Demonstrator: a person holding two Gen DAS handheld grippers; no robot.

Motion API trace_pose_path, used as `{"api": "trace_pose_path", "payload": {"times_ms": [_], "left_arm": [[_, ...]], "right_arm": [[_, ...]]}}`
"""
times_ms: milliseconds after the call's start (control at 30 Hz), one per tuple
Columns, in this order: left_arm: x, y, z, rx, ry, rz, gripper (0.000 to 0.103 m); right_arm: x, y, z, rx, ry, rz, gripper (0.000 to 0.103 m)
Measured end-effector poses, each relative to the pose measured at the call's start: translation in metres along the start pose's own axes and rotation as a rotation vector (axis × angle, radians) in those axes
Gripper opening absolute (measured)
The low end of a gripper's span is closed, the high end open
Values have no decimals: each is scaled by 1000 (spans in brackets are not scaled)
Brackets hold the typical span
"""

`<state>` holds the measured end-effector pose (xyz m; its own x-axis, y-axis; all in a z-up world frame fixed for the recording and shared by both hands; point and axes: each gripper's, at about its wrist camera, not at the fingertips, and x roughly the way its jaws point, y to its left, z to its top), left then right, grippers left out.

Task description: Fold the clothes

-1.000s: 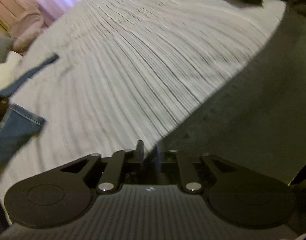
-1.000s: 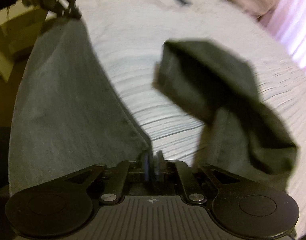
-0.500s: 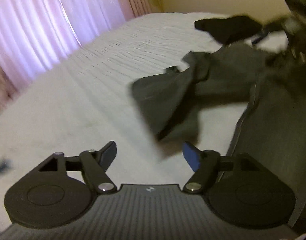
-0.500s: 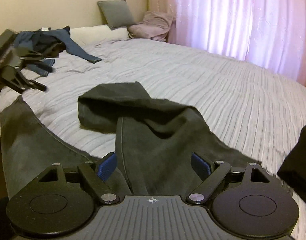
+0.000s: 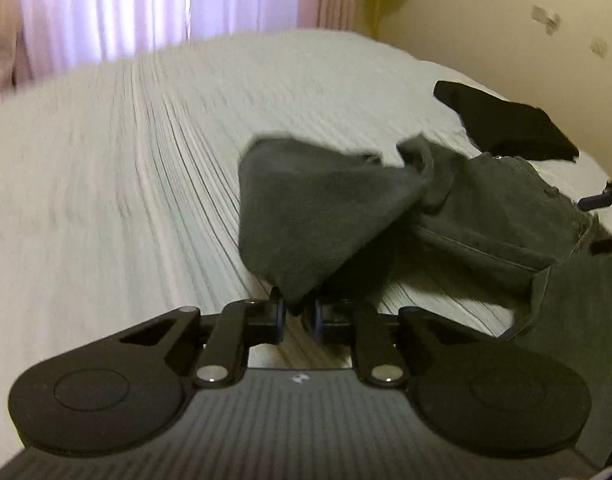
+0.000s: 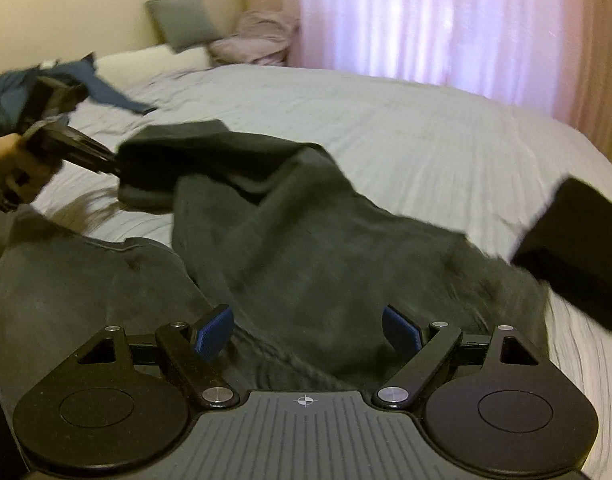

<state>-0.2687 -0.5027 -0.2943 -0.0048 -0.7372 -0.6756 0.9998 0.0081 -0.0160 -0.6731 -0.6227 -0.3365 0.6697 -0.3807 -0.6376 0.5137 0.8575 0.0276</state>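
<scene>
Closing the left tongs point(image 5: 297, 314) on a corner of the dark grey trousers point(image 5: 314, 216), with the cloth caught between the two tips and hanging taut from them like a tent. Probably pinched there so that one leg end can be lifted off the bed point(image 5: 125, 160) and drawn out straight for a fold. Gripped by a bare hand point(image 6: 5, 164), as seen far to the left of the right tongs point(image 6: 306, 330).

Holding the right tongs wide apart, blue pads point(image 6: 211, 330) clear on both sides, with nothing gripped. Poised just above the middle of the trousers, likely ready to take a second hold near the waist or the seam.

Just ahead of both tongs: trousers sprawled and crumpled across the striped bed, one leg raised at the left tongs, the rest bunched in soft ridges, a long stitched seam showing, part draped over the near edge. Not folded yet, by the look of it.

Beyond and to the right of the right tongs: a separate black cloth point(image 6: 578, 240). Far to their left: a heap of blue clothes point(image 6: 101, 80).
</scene>
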Motion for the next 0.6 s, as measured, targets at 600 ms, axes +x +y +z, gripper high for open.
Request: {"api": "trace_pose_path", "payload": {"times_ms": [600], "left_arm": [[-92,44,-22,657,194,718,37]], "right_arm": [[-32,16,1,45,-105,-22,85]]}}
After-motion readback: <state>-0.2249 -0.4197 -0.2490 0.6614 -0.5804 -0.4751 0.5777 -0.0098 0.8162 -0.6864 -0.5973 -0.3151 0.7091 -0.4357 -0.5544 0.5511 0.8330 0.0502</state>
